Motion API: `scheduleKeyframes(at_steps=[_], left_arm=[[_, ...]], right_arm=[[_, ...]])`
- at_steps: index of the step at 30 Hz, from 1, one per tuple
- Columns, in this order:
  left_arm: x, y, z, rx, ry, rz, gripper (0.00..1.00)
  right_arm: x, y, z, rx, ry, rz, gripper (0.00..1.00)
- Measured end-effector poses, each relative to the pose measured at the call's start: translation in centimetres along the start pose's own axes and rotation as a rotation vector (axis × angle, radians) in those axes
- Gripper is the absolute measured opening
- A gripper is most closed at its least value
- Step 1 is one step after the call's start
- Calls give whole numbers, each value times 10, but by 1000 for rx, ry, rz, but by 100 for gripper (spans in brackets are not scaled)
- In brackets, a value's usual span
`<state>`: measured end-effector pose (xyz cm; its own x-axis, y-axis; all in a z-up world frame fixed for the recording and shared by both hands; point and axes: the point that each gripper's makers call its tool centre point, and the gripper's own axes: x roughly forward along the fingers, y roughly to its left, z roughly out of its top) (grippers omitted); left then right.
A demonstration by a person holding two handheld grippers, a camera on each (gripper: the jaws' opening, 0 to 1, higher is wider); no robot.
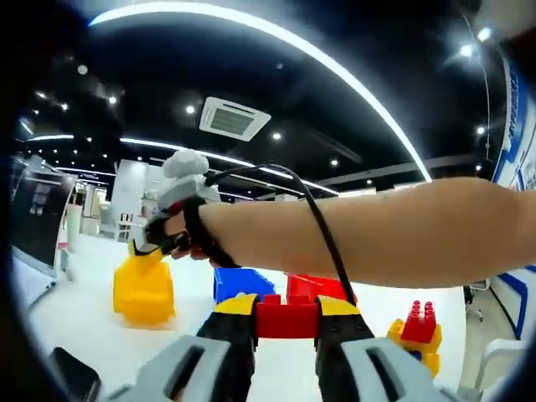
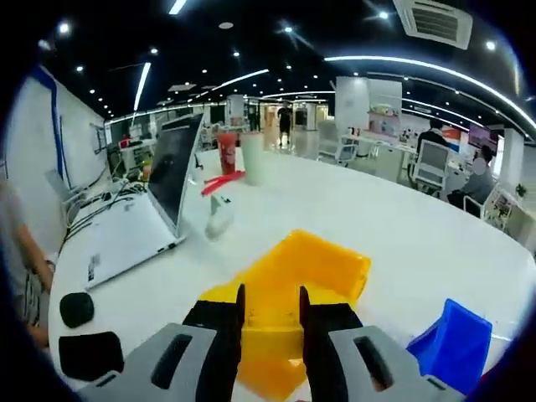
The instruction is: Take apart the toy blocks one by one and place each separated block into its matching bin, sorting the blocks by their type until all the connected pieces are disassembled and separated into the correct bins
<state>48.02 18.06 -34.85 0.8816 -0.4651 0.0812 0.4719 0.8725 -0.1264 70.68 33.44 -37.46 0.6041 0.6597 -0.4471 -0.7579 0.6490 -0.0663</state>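
An open office with a dark ceiling and strip lights is seen around a wide white surface (image 2: 352, 209). In the left gripper view, a red block (image 1: 286, 318) is held between the jaws of the left gripper (image 1: 286, 331), with yellow showing at either side of it by the jaw tips. Beyond it, a forearm (image 1: 402, 230) crosses the view from the right, and the right gripper (image 1: 159, 239) is seen just above a yellow bin (image 1: 144, 291). A blue bin (image 1: 241, 283) and a red bin (image 1: 316, 286) are set near the middle, and a stack of red and yellow blocks (image 1: 419, 331) stands to the right.

In the right gripper view, the jaws of the right gripper (image 2: 270, 322) are set narrowly apart over the yellow bin (image 2: 310, 268); whether anything is gripped cannot be told. The blue bin (image 2: 456, 343) lies at the lower right. Farther off, an open laptop (image 2: 151, 209), a red cup (image 2: 227, 152) and a white cup (image 2: 253, 157) are placed on the surface.
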Motion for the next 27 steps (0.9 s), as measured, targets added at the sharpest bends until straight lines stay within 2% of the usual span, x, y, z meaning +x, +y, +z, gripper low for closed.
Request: scheduleKeyframes(at_steps=[1,2,3,7,11,14,15,19,22,27], left_arm=[[0,1,0,-3,-1,3,27],[2,12,2,-5,-1,6,27],[2,14,2,-6,1,7,27],[3,11,-2,-13,5,4,27],[2,7,-3,-10,9,-1,27],[1,-3,1,-3,2,-13,27],[1,-4,1,-2,1,-15,27],[3,-16,1,8,7,-44,27],[4,-25,2,14,3,-61,27],[5,-37,8,14,-10,-89,27]], right_arm=[[2,-2,2,-19,-11,-7,28],[1,-4,5,-36,-27,-19,28],[-3,-2,8,-46,-45,-18,30],[-23,8,27,-41,-120,35,46],[-50,17,41,-21,-174,87,45],[-91,25,51,-12,-225,141,45],[-95,26,52,-13,-231,147,45],[-159,30,50,-28,-261,203,45],[-203,30,38,-34,-267,228,43],[-273,27,6,-21,-278,257,42]])
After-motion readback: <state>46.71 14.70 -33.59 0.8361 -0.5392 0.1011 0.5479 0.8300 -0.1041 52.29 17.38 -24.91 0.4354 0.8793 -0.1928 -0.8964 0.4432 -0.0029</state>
